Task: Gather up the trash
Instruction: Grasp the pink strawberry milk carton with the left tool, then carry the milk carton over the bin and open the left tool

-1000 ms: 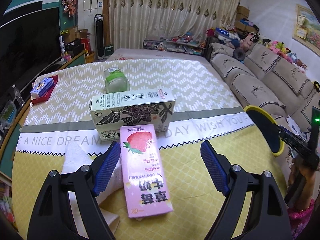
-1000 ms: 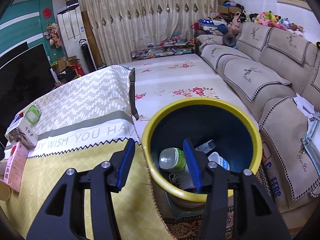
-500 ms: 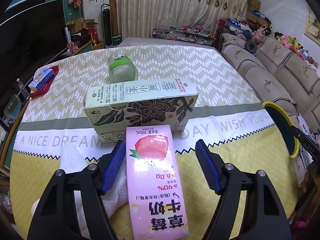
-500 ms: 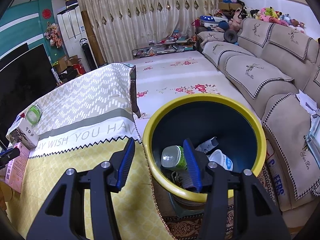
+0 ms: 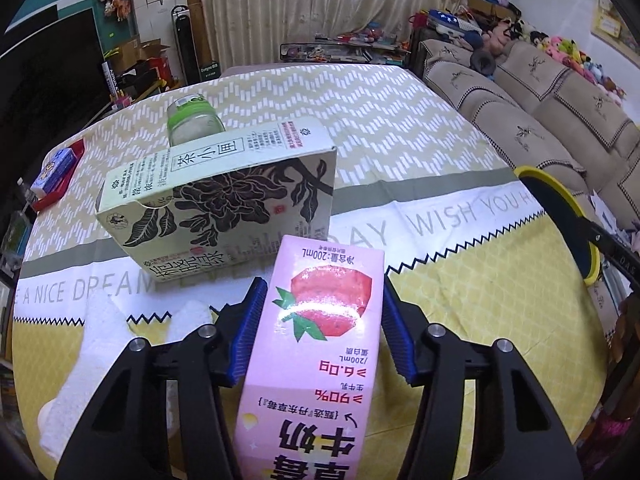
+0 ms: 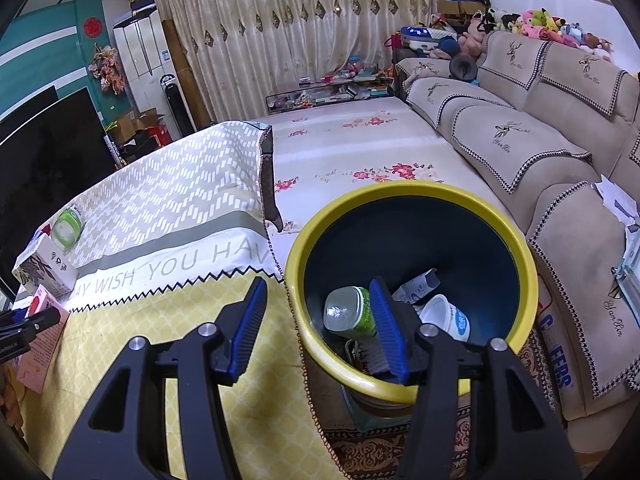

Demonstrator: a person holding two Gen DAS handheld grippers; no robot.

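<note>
Pink cardboard fills the lower centre of the left wrist view: a pink rectangular strawberry-milk carton lies flat on the yellow patterned tablecloth, its long axis running from the bottom edge up toward the middle of the frame, in line with the left gripper. The blue pads flank its two long sides; the jaws have just been closing around it and now sit right against it, though whether they press yet I cannot tell. Just above the carton's far end lies a cream flower-printed tea box, very close (so a lift, in my judgement, should come straight up). The yellow-rimmed dark blue bin stands at the lower right of the right wrist view, beside the table's edge. The right gripper holds that rim at a middling opening, one finger inside, one outside. The left hand is plainly the nearer one to the carton.
</note>
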